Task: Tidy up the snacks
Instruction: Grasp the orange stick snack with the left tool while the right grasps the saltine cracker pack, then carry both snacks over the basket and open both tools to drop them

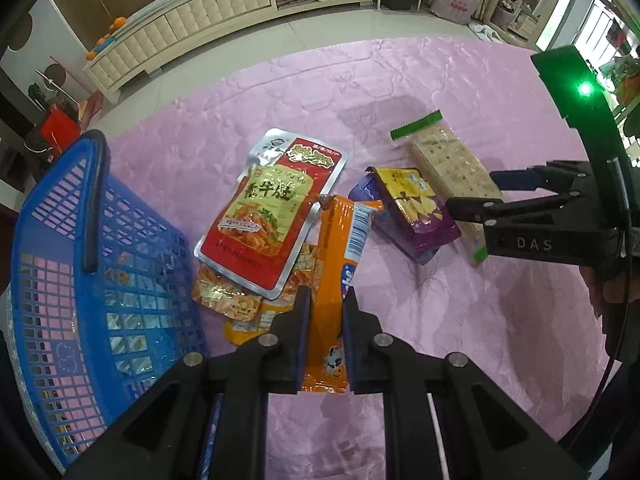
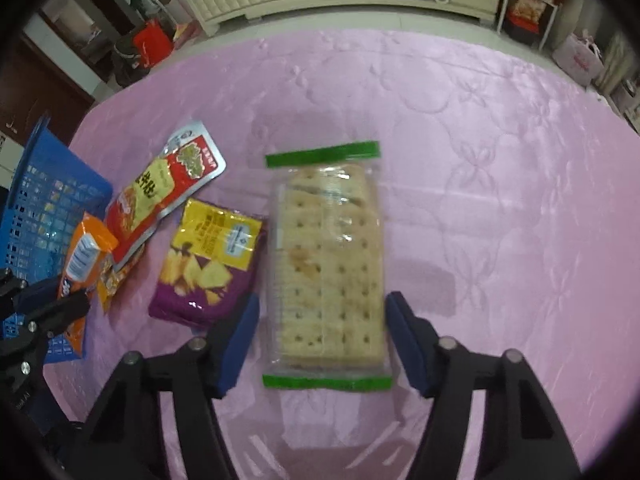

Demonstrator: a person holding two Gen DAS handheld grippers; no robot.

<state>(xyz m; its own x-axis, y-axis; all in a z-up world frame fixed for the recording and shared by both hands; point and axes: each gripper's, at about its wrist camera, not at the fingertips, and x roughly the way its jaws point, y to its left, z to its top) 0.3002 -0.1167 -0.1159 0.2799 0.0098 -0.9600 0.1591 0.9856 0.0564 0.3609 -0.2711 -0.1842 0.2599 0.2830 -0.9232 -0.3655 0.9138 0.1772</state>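
An orange pack (image 1: 334,280) is gripped between the pads of the left claw (image 1: 326,344), lifted clear of the pink sheet (image 1: 460,320) and hanging beside the blue basket (image 1: 72,240). The basket stands at the left edge of the sheet; through its mesh some shiny wrappers can be made out, so a few snacks appear to be stowed already, though how many cannot be told.

The right claw (image 2: 322,344) is held open astride the near end of the cracker pack (image 2: 328,264), which lies flat near the middle of the sheet. A narrow gap is seen on the left side; on the right the pad is at the wrapper's edge, and contact there cannot be made out — the pack is not yet gripped.

Left to be cleared, as judged from both views: the cracker pack, the purple bag (image 2: 208,272) just beside it, the red pouch (image 1: 276,208) and the small orange sachets (image 1: 228,300) under the pouch's near end, close by the basket. The task is thus judged to be partly done, with most of the pile still out.

In the way — the purple bag lies against the left side of the cracker pack, close to the right claw's left pad, and could be nudged on closing. The basket handle (image 1: 96,200) arches over the opening and may have to be avoided when the orange pack is dropped in.
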